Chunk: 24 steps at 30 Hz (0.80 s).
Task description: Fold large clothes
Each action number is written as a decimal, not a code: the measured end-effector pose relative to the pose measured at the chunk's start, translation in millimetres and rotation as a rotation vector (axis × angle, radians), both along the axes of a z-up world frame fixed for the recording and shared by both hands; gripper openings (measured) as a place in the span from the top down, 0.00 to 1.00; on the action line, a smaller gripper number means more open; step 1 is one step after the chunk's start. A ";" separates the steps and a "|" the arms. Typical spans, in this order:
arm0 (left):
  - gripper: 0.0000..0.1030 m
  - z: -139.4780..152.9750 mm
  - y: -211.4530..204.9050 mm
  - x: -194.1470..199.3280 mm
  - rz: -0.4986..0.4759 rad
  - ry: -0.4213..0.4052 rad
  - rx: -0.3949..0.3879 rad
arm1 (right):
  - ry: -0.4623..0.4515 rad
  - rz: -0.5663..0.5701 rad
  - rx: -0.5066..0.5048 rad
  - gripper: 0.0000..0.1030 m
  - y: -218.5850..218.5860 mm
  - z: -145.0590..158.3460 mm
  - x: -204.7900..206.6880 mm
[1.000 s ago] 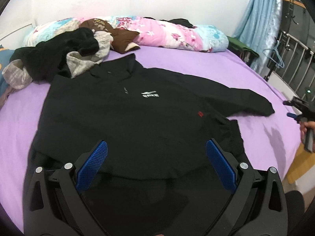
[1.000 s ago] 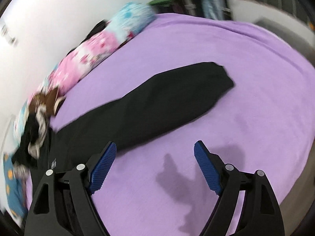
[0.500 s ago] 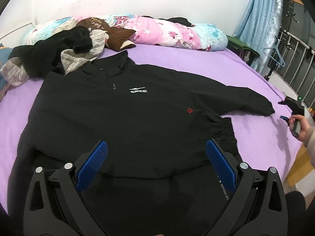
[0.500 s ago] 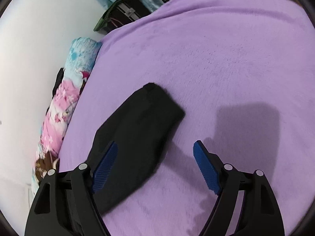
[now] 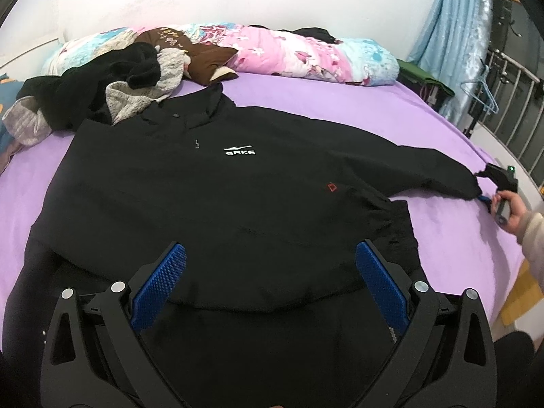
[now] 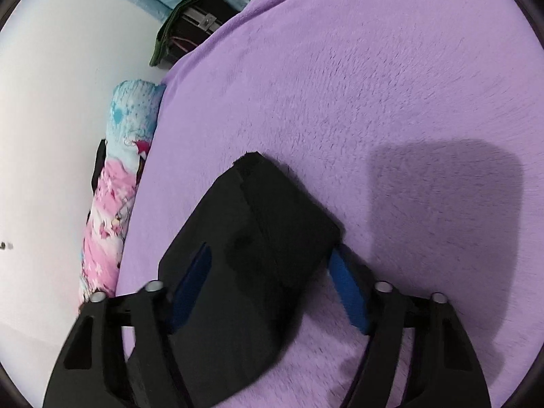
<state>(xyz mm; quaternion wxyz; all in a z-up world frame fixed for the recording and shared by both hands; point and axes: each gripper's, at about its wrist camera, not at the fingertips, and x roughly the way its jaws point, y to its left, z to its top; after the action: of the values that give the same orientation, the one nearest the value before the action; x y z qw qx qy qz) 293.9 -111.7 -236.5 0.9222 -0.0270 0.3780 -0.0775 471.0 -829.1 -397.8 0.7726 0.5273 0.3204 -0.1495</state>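
A black jacket [image 5: 217, 197] with a white ERKE logo lies spread flat on the purple bed [image 5: 323, 98]. My left gripper [image 5: 268, 275] is open and empty, hovering over the jacket's bottom hem. My right gripper [image 6: 268, 272] is open with the cuff of the jacket's right sleeve [image 6: 272, 217] lying between its blue pads, one pad on each side, not clamped. In the left wrist view the right gripper [image 5: 484, 187] sits at the sleeve's end [image 5: 452, 176] near the bed's right edge.
A pile of black and grey clothes [image 5: 102, 91] lies at the back left. A floral bedding roll [image 5: 289, 54] runs along the wall. A metal rail [image 5: 510, 102] and blue curtain [image 5: 452, 27] stand to the right. A dark green-topped box [image 6: 190, 23] sits beyond the bed.
My right gripper has moved forward to the sleeve cuff, which now lies between its open pads. My left gripper has held over the hem with a slight shift in view.
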 end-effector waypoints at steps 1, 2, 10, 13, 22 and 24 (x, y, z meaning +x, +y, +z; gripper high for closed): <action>0.06 -0.6 0.2 -0.1 0.000 0.001 0.007 | 0.001 0.002 0.006 0.51 0.4 -1.0 1.2; 0.06 -0.5 1.3 -0.1 -0.002 0.003 0.000 | 0.004 0.020 0.024 0.66 1.6 -3.3 3.9; 0.06 8.4 12.9 2.2 0.010 0.004 -0.050 | -0.023 0.026 -0.059 0.88 8.9 32.4 -3.4; 0.06 12.8 16.2 0.9 0.005 0.004 -0.073 | -0.061 0.039 -0.114 0.88 15.2 64.5 -6.3; 0.06 37.2 31.3 -10.0 0.007 -0.044 -0.049 | -0.184 0.111 -0.252 0.88 52.0 173.1 -7.1; 0.06 42.4 36.8 -12.6 0.018 -0.054 -0.041 | -0.193 0.124 -0.283 0.89 60.3 189.3 -8.9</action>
<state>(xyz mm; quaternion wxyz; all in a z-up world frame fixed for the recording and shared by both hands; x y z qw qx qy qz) 281.4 -74.9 -194.1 0.9319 -0.0471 0.3512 -0.0775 462.1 -768.8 -208.6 0.8739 0.4045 0.2527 -0.0939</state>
